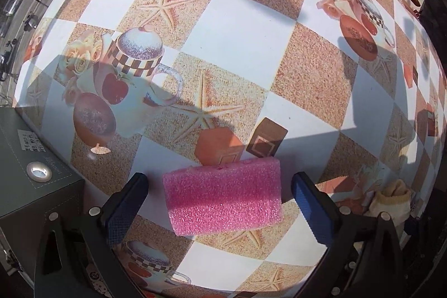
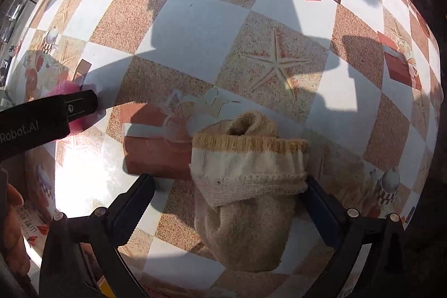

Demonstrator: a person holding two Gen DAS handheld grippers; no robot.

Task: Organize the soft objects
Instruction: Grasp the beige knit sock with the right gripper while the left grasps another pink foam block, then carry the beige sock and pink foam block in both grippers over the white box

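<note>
Left-wrist first: left tool spread wide, pink sponge lying on the bench between its fingers, touching neither. Dark green box just left of the tool; rolled sock off to its right.

Right-wrist: right tool spread open, sock between the fingers, its cuff against the right finger, clear of the other finger. Left tool far left over the sponge.
</note>
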